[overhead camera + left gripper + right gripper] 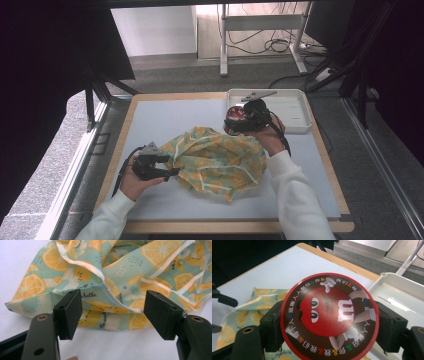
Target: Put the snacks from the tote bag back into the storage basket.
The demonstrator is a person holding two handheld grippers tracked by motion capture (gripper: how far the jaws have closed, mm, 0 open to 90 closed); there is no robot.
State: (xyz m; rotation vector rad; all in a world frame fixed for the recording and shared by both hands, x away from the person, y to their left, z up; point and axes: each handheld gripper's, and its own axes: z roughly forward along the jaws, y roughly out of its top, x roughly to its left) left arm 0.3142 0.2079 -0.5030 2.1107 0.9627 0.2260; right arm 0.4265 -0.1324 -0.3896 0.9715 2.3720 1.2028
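Right gripper view — tin point(329, 317) lid faces camera.

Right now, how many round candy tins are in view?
1. The round candy tin with the red lid is clamped in the right gripper, above the table between the fruit-print bag and the white tray. The bag's folds could hide more.

Between the right gripper's point(329, 322) jaws sits the round red-rimmed lid point(329, 317), and its print reads clearly: a big white "m", turned on its side, on the red cartoon face, ringed by Chinese characters, "我们", "你" and "人" among them, with coloured "&" signs between. Over at the left gripper point(112, 312), the citrus-print cloth point(120, 277) just beyond the open jaws carries small black script: "batke" by one pad, "the" lower down, the rest unreadable.
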